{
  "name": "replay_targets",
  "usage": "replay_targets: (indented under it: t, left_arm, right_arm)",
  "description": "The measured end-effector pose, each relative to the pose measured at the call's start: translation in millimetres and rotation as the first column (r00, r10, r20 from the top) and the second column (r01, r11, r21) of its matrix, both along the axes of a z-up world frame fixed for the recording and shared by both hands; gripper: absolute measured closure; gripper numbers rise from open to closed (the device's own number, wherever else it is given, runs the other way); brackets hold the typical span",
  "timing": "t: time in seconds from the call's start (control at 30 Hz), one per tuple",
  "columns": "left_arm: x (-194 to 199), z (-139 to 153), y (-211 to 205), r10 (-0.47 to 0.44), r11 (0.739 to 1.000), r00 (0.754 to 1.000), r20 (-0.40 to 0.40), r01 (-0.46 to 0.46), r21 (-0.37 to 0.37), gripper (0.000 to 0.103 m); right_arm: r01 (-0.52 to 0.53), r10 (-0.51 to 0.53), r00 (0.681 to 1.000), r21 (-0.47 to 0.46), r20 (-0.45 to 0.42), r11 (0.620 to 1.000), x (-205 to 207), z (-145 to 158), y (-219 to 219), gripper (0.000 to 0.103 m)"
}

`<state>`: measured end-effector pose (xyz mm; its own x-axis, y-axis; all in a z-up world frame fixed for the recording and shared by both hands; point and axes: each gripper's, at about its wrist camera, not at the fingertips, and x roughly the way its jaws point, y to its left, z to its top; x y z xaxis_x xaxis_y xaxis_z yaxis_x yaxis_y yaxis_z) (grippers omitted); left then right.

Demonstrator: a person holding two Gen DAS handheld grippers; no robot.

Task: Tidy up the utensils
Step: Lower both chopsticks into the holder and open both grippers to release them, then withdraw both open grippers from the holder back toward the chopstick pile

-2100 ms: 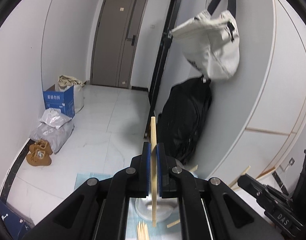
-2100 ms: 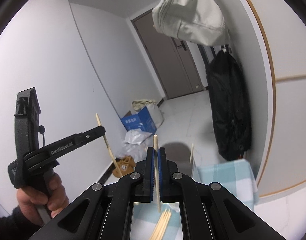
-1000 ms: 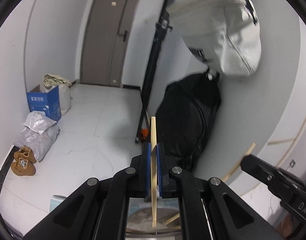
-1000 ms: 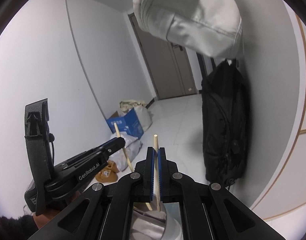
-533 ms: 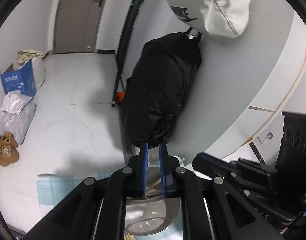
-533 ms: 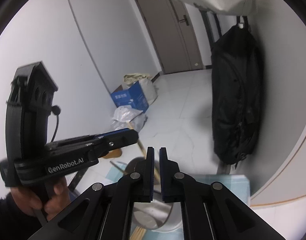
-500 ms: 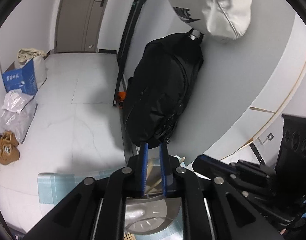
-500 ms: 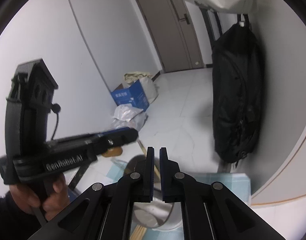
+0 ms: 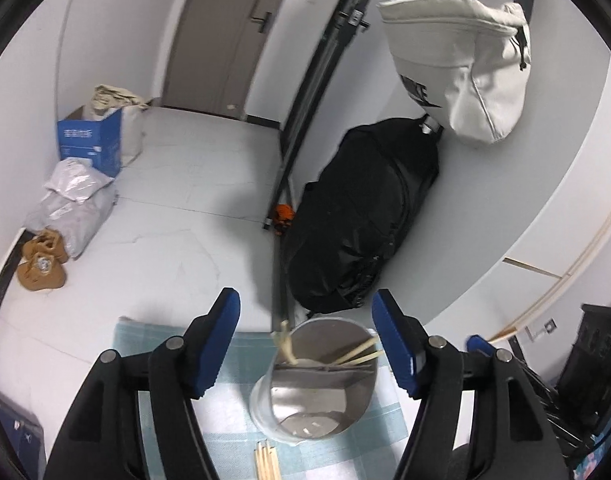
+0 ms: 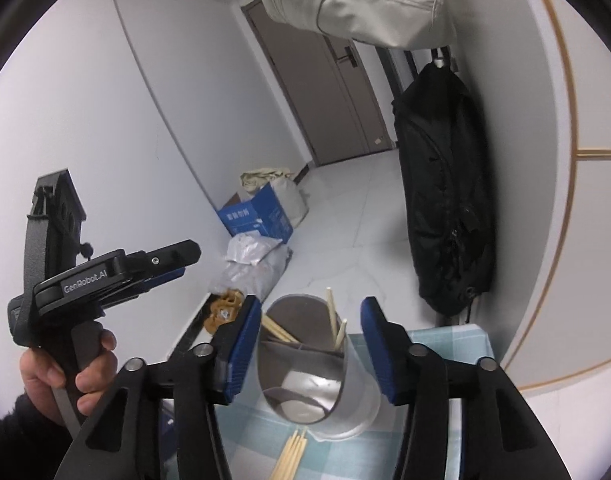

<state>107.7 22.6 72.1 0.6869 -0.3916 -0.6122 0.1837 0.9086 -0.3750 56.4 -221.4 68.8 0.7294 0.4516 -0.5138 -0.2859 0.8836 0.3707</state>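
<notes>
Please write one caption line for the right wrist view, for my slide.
Right gripper, jaws opening and empty, above round metal utensil holder holding wooden chopsticks.

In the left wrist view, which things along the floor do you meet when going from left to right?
Brown shoes → grey plastic bags → blue box → orange object → black bag.
</notes>
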Motion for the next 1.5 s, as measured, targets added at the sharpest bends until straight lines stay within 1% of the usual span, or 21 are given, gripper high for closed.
replay_targets:
  t: [0.07,0.13,0.27,0.4,0.43,0.53,0.57,0.63,0.73,0.93,1.0,1.13,1.33,1.5]
  left_arm:
    - [-7,0,3,0.022,1.0,1.0,0.001,-0.022,0.011,0.039]
    - [-18,2,4,0.045,0.998,0.999,0.013,-0.045,0.032,0.039]
    - [-36,5,-1,0.072,0.993,0.996,0.053,-0.076,0.087,0.038]
    - [-52,6,-3,0.076,0.989,0.994,0.079,-0.085,0.119,0.038]
    - [-56,6,-2,0.077,0.988,0.993,0.085,-0.087,0.125,0.037]
    - [-69,5,-3,0.089,0.984,0.99,0.111,-0.105,0.147,0.025]
    - [-73,6,-3,0.098,0.981,0.987,0.124,-0.116,0.152,0.024]
    - [-80,5,-4,0.105,0.978,0.984,0.145,-0.128,0.166,0.023]
    - [-87,-1,-6,0.106,0.975,0.984,0.147,-0.132,0.179,0.022]
    - [-100,-16,-9,0.108,0.969,0.983,0.146,-0.137,0.204,0.021]
    - [-104,-23,-10,0.106,0.968,0.984,0.145,-0.135,0.213,0.021]
    - [-109,-37,-11,0.104,0.965,0.983,0.148,-0.135,0.223,0.021]
    - [-112,-62,-7,0.128,0.962,0.984,0.122,-0.153,0.224,0.021]
    - [-110,-85,-1,0.145,0.963,0.987,0.068,-0.156,0.221,0.021]
  right_arm:
    - [0.009,-0.009,1.0,-0.003,0.02,1.0,-8,3,0,0.041]
    - [0.015,-0.014,0.999,-0.004,0.037,1.0,-16,6,2,0.032]
    - [0.021,-0.021,0.998,0.001,0.066,1.0,-33,8,6,0.029]
    - [0.015,-0.016,0.997,0.011,0.077,1.0,-46,5,10,0.018]
    - [0.012,-0.012,0.997,0.011,0.077,1.0,-49,4,11,0.018]
    - [-0.001,0.0,0.997,0.005,0.081,1.0,-57,4,15,0.018]
    - [-0.002,0.002,0.996,0.002,0.086,1.0,-60,4,16,0.017]
    - [-0.001,0.001,0.996,-0.003,0.09,1.0,-65,2,18,0.013]
    - [0.016,-0.015,0.996,-0.008,0.092,1.0,-72,-2,19,0.01]
    - [0.04,-0.037,0.997,-0.03,0.072,0.999,-83,-16,20,0.009]
    - [0.045,-0.043,0.997,-0.046,0.062,0.998,-86,-23,22,0.006]
    - [0.05,-0.046,0.998,-0.089,0.049,0.995,-92,-35,26,0.006]
    - [0.061,-0.058,0.998,-0.164,0.024,0.985,-98,-56,39,0.006]
    - [0.063,-0.063,0.998,-0.213,0.004,0.975,-97,-70,49,0.006]
